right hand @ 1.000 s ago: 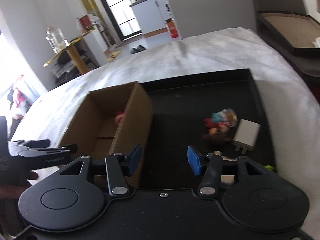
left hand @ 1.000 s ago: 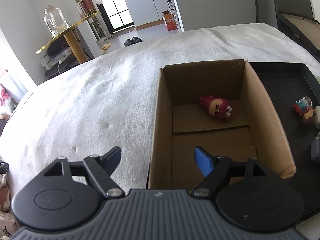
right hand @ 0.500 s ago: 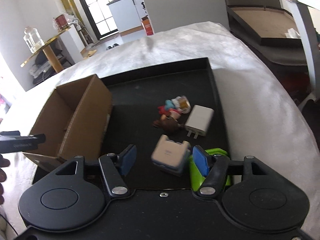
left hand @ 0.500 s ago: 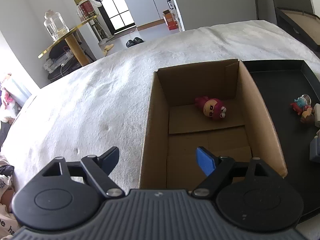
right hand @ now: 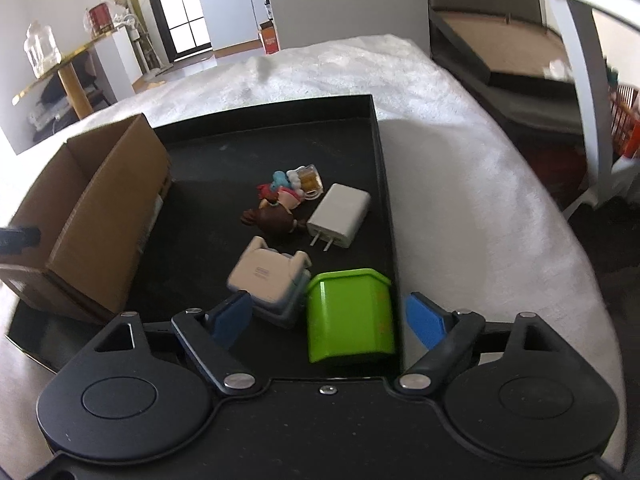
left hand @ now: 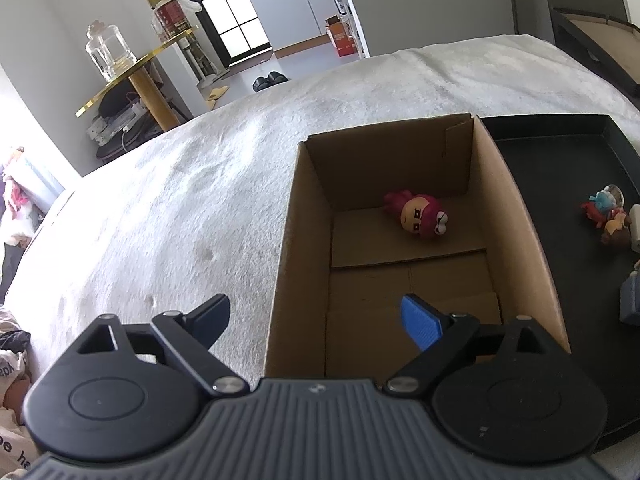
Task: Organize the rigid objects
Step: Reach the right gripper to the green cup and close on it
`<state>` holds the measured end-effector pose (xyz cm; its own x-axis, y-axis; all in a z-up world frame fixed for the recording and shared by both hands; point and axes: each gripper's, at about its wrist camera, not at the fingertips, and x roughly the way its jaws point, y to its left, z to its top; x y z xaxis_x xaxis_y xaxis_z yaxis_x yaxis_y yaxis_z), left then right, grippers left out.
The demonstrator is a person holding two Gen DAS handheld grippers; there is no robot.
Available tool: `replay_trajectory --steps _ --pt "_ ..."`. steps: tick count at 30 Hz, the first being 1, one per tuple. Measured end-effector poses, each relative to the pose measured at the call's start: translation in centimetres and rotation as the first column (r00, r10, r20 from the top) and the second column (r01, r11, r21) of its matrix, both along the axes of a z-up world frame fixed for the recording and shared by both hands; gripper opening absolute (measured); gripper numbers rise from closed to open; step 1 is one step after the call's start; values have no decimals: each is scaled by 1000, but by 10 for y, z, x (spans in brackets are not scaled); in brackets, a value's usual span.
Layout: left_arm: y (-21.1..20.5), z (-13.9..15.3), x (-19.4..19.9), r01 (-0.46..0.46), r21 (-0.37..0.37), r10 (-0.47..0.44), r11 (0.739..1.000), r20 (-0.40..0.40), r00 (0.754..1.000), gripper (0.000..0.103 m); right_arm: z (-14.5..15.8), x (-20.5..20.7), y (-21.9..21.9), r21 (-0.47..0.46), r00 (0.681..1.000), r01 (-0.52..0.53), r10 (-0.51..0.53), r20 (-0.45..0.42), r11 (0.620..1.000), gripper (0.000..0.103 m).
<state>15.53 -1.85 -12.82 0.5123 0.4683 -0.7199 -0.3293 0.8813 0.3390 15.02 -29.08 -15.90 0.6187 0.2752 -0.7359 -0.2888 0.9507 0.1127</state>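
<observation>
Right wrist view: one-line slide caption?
Open right tongs hover over a green container and white adapter on the black tray.

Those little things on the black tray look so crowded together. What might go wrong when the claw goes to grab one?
The open right gripper spans both the green cup and the grey-white block, so closing may pinch or shove the wrong one. The cup sits against the black tray rim, which could block a finger. The white charger and figurines lie close behind; a nudge might scatter them.
</observation>
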Motion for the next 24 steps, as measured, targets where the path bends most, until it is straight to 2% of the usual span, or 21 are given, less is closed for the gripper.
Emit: replay_trajectory --steps 3,5,6,13,16,19,21,22,24 --pt "-2 -1 0 1 4 -1 1000 -5 1000 92 -4 -4 3 -59 999 -16 18 35 998 80" --pt "-4 -1 1 5 8 -5 1000 -11 1000 92 -6 -6 4 -65 998 -34 37 45 997 66" --pt "-4 -2 1 6 10 -6 1000 -13 1000 92 -8 -6 5 -72 998 -44 47 46 996 64" --pt "-5 -2 3 2 20 -2 1000 -23 1000 92 -17 -7 15 -128 996 -68 74 45 990 62" --pt "-5 -3 3 5 15 -4 1000 -22 1000 92 -21 -7 23 -191 995 -80 91 51 978 59" --pt "-5 -2 3 5 11 -5 1000 -20 1000 92 -28 -3 30 -236 994 -99 105 17 967 58" --pt "-4 -2 2 3 8 -3 1000 -17 1000 92 -29 -4 33 -256 994 -96 106 25 962 55" --pt "-3 -2 2 2 6 -2 1000 -16 1000 92 -28 -4 34 -265 994 -93 104 31 960 48" --pt "-3 -2 2 -1 4 1 1000 -15 1000 92 -26 -4 34 -263 994 -94 106 31 960 48"
